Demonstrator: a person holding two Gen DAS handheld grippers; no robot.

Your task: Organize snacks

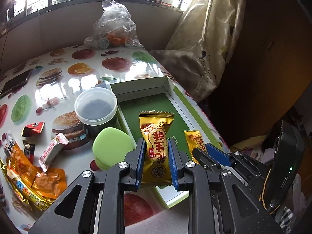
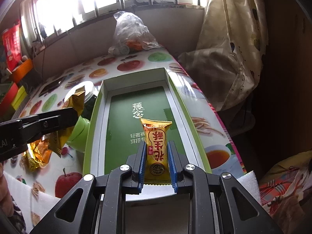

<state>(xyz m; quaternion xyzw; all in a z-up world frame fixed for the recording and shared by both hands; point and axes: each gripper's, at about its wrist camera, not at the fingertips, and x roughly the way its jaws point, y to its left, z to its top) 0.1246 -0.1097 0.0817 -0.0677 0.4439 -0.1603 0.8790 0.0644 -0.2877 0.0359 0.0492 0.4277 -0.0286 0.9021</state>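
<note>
Two grippers, each clamped on one gold peanut-crisp packet. Left wrist view: the left gripper (image 1: 157,146) pinches the left packet (image 1: 156,144) between its blue pads at lower centre, long axis running up the frame, crimped end toward the window. It hangs above the open green-lined box (image 1: 175,89). The right gripper (image 1: 209,154) enters at lower right with the right packet (image 1: 193,142). Right wrist view: the right gripper (image 2: 157,150) holds its packet the same way, long axis up the frame, over the box floor at centre. One clear tub (image 1: 95,105), one green lid (image 1: 111,148) and about six loose snacks (image 1: 33,165) lie at lower left on the fruit-print table (image 1: 81,81).
</note>
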